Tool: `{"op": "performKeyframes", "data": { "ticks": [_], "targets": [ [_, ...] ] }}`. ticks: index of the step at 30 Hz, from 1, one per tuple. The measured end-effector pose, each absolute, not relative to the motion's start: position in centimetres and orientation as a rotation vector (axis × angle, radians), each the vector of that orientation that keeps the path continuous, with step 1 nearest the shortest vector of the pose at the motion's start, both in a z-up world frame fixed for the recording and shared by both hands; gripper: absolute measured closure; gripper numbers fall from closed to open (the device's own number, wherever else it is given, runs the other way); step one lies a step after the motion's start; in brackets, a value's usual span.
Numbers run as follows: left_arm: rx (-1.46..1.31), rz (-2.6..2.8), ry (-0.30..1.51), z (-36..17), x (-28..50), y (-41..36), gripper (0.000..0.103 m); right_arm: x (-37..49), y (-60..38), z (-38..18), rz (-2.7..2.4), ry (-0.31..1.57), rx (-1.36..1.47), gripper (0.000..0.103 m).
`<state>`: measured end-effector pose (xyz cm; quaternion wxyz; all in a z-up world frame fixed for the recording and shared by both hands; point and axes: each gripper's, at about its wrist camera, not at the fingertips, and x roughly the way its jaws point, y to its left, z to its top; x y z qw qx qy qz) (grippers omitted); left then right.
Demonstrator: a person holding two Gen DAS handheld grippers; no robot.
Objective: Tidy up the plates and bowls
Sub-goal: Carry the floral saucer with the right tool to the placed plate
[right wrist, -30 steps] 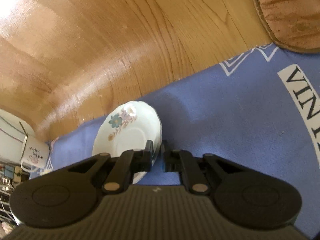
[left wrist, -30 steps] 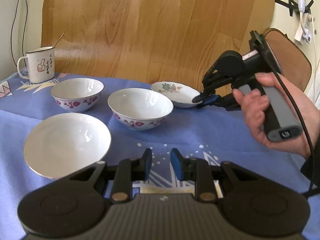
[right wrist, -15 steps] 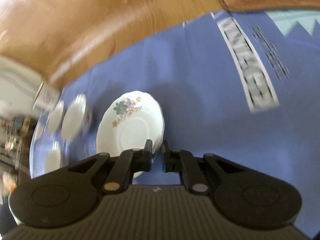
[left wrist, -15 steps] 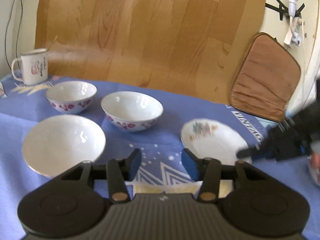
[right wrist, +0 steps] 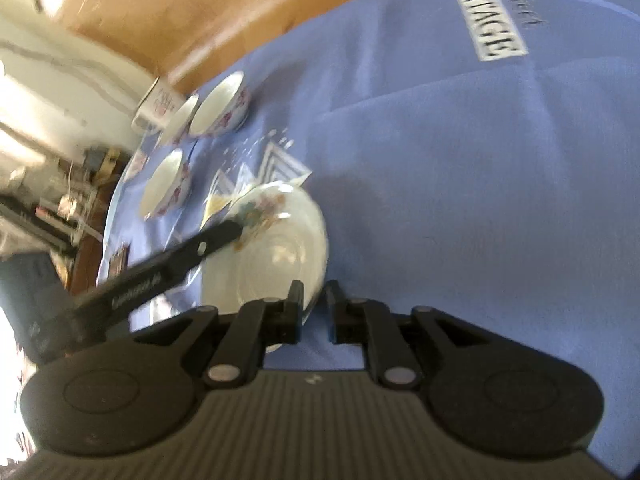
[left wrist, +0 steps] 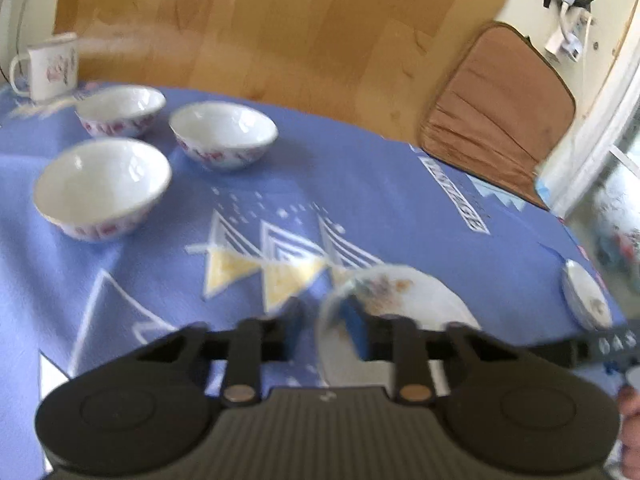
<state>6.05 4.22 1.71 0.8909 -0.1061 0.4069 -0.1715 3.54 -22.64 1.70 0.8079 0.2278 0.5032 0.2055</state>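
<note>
A white flowered plate is pinched by its rim in my right gripper, held over the blue tablecloth. In the left wrist view the same plate sits between my left gripper's open jaws, its rim inside the gap. The left gripper's finger lies over the plate's far edge in the right wrist view. Three white bowls with red flowers stand at the table's left. A second small plate lies at the right edge.
A white enamel mug stands at the far left corner. A brown chair cushion is behind the table on the right. The wall behind is wood panel. Frames are motion-blurred.
My right gripper has carried the flowered plate from the table's back toward the front right. My left gripper has opened wider and swung right, so the plate's rim is now between its jaws.
</note>
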Motion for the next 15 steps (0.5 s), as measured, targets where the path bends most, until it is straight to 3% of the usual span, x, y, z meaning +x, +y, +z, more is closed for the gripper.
{"op": "performKeyframes", "data": {
  "ticks": [4, 7, 15],
  "targets": [
    [-0.201, -0.34, 0.847, 1.8, 4.8, 3.8, 0.087, 3.4, -23.0, 1.3, 0.426, 1.059, 0.505, 0.082],
    [-0.215, -0.338, 0.854, 1.7, 4.1, 3.7, 0.087, 2.7, -22.8, 1.4, 0.436, 1.048, 0.482, 0.092],
    [-0.211, -0.402, 0.896, 2.0, 3.6, 0.6, 0.087, 0.5, -25.1, 1.7, 0.389, 0.996, 0.447, 0.093]
  ]
}}
